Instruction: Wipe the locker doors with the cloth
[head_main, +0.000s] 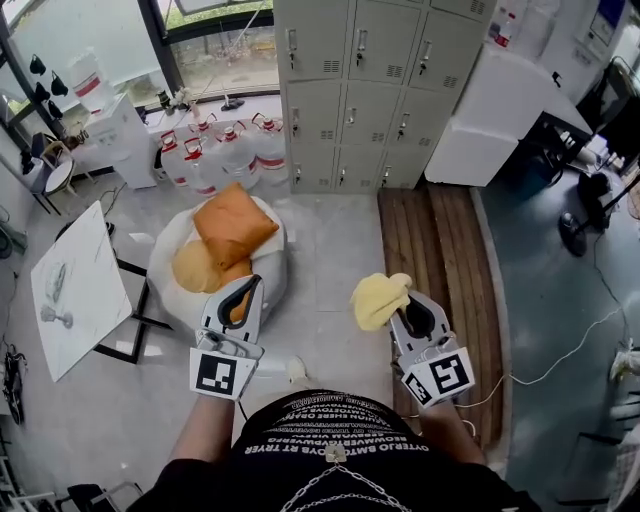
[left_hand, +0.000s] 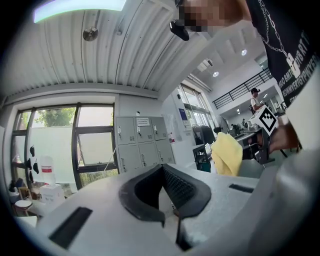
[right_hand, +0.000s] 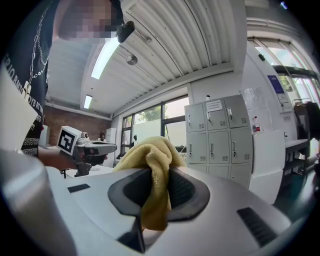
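Note:
A yellow cloth (head_main: 379, 298) is bunched in my right gripper (head_main: 405, 304), whose jaws are shut on it; in the right gripper view the cloth (right_hand: 152, 165) sticks up from between the pads. My left gripper (head_main: 245, 295) is held level with it, jaws closed with nothing between them; the left gripper view shows its gripper (left_hand: 169, 192) shut and the cloth (left_hand: 226, 153) off to the right. The grey lockers (head_main: 365, 90) stand far ahead across the floor, their doors closed. Both grippers are well short of them.
A white beanbag with orange cushions (head_main: 232, 224) lies left of centre. Water jugs (head_main: 225, 150) stand by the lockers' left side. A wooden floor strip (head_main: 440, 270) runs on the right, next to a white cabinet (head_main: 490, 115). A white board (head_main: 75, 285) leans at left.

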